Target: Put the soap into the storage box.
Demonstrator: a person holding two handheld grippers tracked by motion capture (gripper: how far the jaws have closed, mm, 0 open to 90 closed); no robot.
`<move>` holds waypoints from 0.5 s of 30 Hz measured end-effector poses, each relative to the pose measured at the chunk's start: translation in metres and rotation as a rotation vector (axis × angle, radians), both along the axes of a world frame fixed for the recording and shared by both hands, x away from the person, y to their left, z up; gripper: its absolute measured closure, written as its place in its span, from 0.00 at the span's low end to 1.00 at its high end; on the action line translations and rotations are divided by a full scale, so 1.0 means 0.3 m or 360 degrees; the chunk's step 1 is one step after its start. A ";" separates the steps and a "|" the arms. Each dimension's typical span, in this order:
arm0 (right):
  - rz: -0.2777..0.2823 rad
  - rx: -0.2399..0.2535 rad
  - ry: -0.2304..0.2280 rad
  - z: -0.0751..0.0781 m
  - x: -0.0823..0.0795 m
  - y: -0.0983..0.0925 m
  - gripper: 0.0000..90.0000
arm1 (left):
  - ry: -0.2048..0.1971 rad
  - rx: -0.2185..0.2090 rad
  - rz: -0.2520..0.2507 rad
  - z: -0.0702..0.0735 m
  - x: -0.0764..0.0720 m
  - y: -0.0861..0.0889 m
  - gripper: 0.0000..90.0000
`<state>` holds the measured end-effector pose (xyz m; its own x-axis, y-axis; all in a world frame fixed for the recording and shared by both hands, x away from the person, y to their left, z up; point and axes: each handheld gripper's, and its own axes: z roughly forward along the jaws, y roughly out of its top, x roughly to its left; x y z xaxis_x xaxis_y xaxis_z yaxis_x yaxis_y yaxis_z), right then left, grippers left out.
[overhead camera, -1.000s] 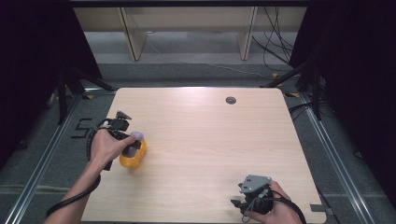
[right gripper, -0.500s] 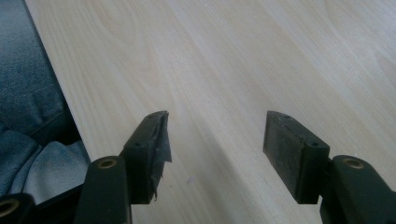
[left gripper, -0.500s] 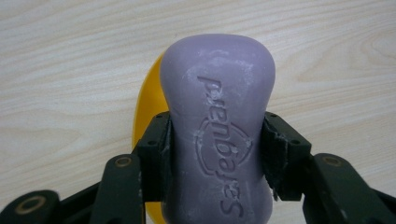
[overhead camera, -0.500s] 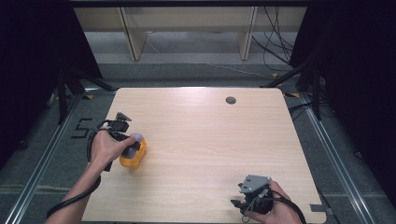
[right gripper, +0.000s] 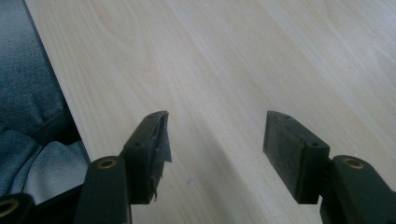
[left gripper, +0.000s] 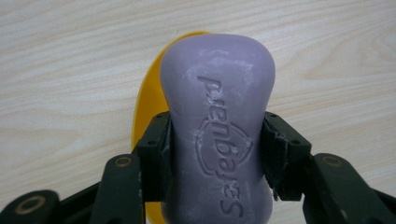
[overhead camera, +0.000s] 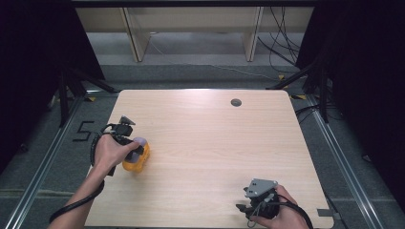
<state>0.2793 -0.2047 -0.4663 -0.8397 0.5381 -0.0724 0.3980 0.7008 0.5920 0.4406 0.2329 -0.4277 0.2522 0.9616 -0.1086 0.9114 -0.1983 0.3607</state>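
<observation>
Left gripper [left gripper: 217, 140] is clamped on a purple soap bar [left gripper: 217, 116], one black pad pressed on each flank at the bar's narrow waist. The bar runs straight out ahead of the gripper, embossed lettering facing the left gripper view's camera (reads upside down from there). Directly beneath and a bit to the gripper's left side of the bar sits a yellow soap dish [left gripper: 144, 102], its rim peeking out from under the soap; can't tell whether the bar touches the dish or hangs just above it.

In the high view, the left gripper [overhead camera: 136, 150] is in the person's left hand [overhead camera: 109, 151], w/ the soap bar [overhead camera: 138, 142] at its tip over the yellow soap dish [overhead camera: 135, 162], all near the worktop's [overhead camera: 215, 143] left edge. Cable loops back from the gripper along the forearm.

Right gripper [right gripper: 215, 140]: jaws wide apart, nothing btwn them, just bare worktop [right gripper: 224, 70] wood ahead. To its left side, the worktop edge and blue denim fabric [right gripper: 28, 107] below it. High view has the right gripper [overhead camera: 248, 208] low by the near-right corner, in the right hand [overhead camera: 279, 214], grey plate on top, well apart from the soap and dish.
</observation>
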 end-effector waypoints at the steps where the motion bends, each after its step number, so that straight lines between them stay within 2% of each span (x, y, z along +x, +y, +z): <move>1: -0.0004 0.0001 0.0003 0.000 -0.001 0.000 0.45 | 0.0005 0.0004 -0.0003 -0.001 0.001 0.001 0.54; 2: -0.0013 0.0006 0.0021 -0.001 -0.003 0.002 0.45 | 0.0007 0.0005 -0.0001 -0.003 0.002 0.001 0.54; 6: -0.0011 0.0016 -0.0015 -0.005 0.000 0.002 0.45 | 0.0005 0.0011 -0.0003 -0.008 0.003 0.003 0.54; 15: -0.0009 0.0013 -0.0014 -0.005 -0.001 0.003 0.45 | 0.0003 0.0029 -0.0006 -0.013 0.005 0.002 0.54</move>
